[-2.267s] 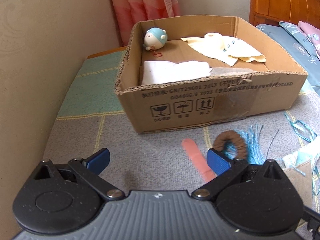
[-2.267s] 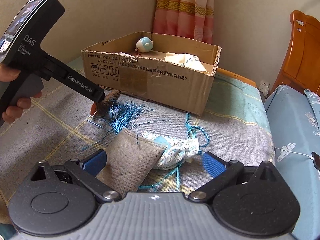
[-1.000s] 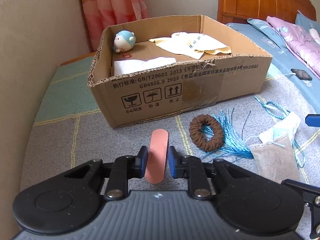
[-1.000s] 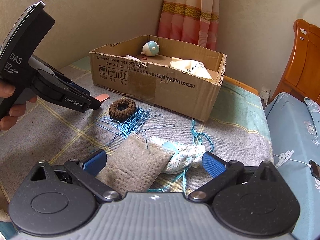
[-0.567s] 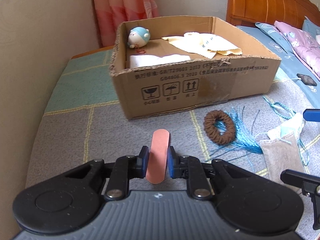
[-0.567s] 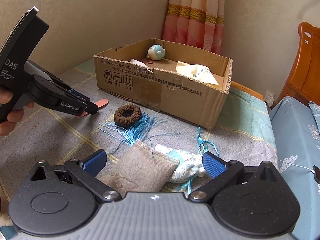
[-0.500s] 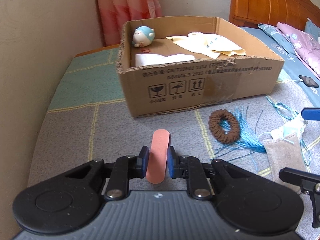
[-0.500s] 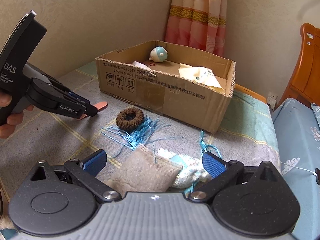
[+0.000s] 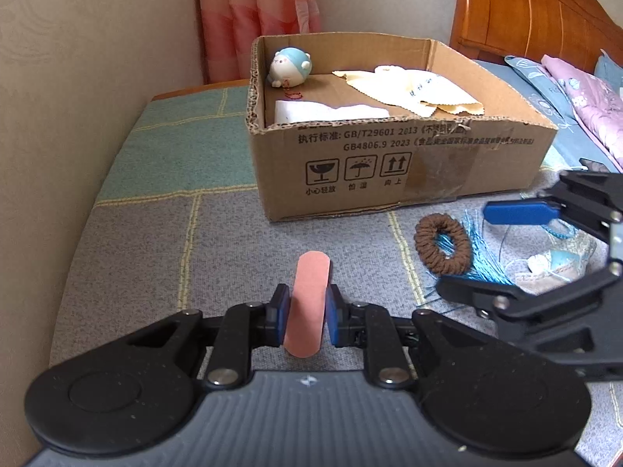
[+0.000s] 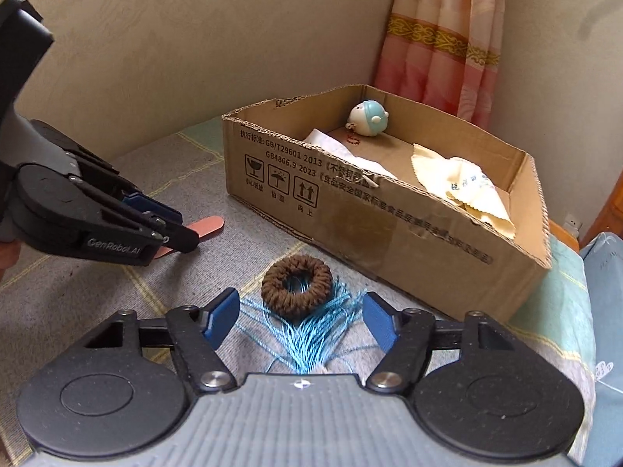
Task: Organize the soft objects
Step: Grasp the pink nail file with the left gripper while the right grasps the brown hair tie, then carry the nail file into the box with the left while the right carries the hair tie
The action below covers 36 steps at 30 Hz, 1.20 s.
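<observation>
The left claw pinches a pink strip for carrying to the box. The right claw, just narrowing, stands apart, straddling the brown hair tie near the blanket's middle.

Hair tie lies on tassel threads, before the cardboard box.
</observation>
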Available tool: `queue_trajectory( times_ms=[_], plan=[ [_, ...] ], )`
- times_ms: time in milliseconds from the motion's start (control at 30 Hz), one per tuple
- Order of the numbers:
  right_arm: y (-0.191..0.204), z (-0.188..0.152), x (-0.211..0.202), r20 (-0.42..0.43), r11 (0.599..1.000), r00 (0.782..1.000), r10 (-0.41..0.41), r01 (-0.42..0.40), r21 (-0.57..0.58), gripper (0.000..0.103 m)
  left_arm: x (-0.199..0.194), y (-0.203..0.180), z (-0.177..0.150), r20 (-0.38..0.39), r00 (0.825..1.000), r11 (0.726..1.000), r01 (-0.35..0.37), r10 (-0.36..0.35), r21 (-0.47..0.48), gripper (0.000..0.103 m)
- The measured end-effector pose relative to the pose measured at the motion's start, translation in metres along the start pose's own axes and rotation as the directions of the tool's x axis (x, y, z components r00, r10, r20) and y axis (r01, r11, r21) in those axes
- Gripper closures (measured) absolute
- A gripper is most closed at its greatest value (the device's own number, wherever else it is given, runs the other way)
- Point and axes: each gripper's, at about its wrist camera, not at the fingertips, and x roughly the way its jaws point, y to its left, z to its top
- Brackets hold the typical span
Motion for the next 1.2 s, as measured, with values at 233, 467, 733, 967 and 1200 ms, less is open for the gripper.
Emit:
queue_trajectory(
  times_ms=[233, 467, 733, 967, 1200],
  plan=[
    [-0.005, 0.008, 0.021, -0.022, 1.0, 1.0, 0.012, -0.012, 0.009, 0.037, 0.0, 0.0, 0.0, 0.001, 1.0, 1.0, 0.011, -0.011, 0.017, 0.084],
    [-0.005, 0.011, 0.024, -0.015, 0.999, 0.999, 0.031, -0.031, 0.006, 0.044, 0.001, 0.002, 0.002, 0.0, 1.0, 1.0, 0.023, -0.023, 0.008, 0.084],
    [-0.005, 0.012, 0.018, -0.015, 0.999, 1.0, 0.021, -0.021, 0.026, 0.056, -0.002, 0.002, 0.002, -0.002, 0.999, 0.999, 0.032, -0.032, 0.009, 0.085],
    [-0.007, 0.015, -0.005, 0.01, 1.0, 1.0, 0.007, -0.007, 0.03, 0.056, -0.016, -0.005, 0.004, 0.01, 0.999, 0.998, 0.04, -0.041, 0.048, 0.085],
    [-0.009, 0.018, -0.03, 0.035, 0.999, 0.999, -0.016, 0.015, 0.034, 0.056, -0.038, -0.014, 0.008, 0.046, 0.998, 0.994, 0.039, -0.044, 0.105, 0.085]
  ],
)
